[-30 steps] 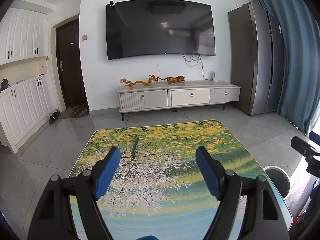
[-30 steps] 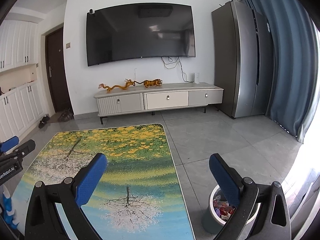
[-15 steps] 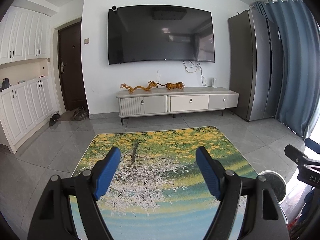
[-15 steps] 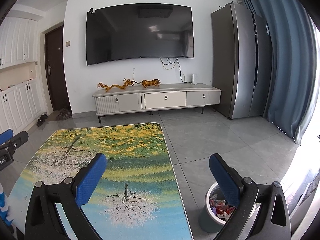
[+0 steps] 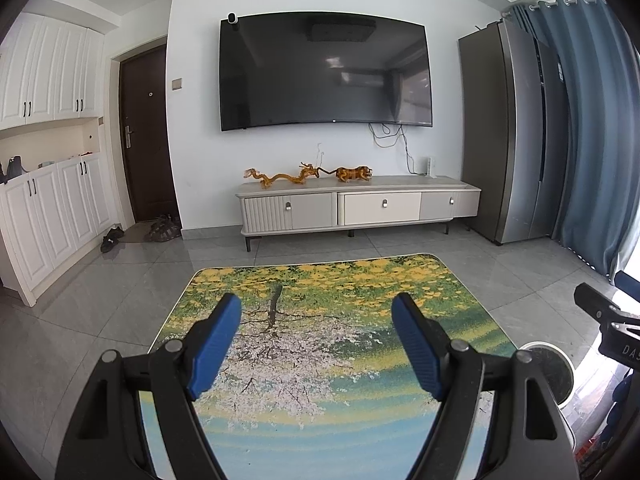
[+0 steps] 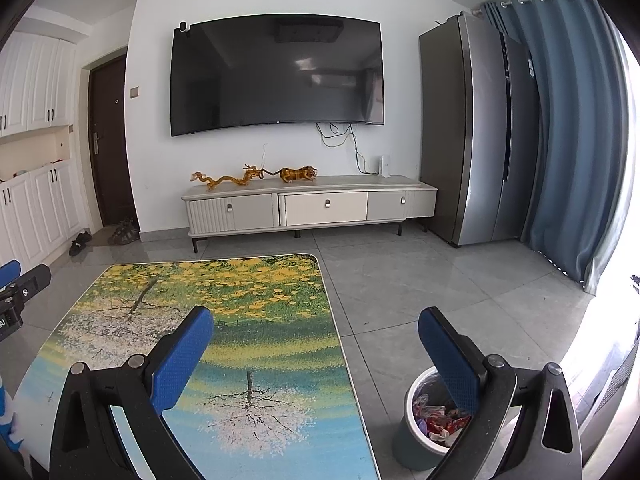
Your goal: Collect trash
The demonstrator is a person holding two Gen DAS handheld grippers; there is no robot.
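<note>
Left wrist view: the left gripper fills the bottom of the frame, its two black arms ending in blue ribbed pads spread wide apart with nothing between them. Below and ahead of it lies a rounded-corner table top with a glossy printed picture of yellow leaves, a pale blossoming tree and blue water. At about 4 o'clock from the gripper, just past the table's right edge, the round white rim of a trash bin shows, its contents hidden here. At 3 o'clock, part of the right gripper, black, enters from the frame edge. At 12 o'clock, across grey floor tiles, a wall-mounted television hangs above a low cream TV cabinet.

Right wrist view: the right gripper also stands released, its blue pads wide apart and empty. The trash bin, a grey cylinder with a white liner, stands on the floor at 5 o'clock, beside the table's right edge and partly behind the right-hand pad. Crumpled red and white wrappers lie inside it. At 9 o'clock, the left gripper's black and blue tip is visible.
</note>
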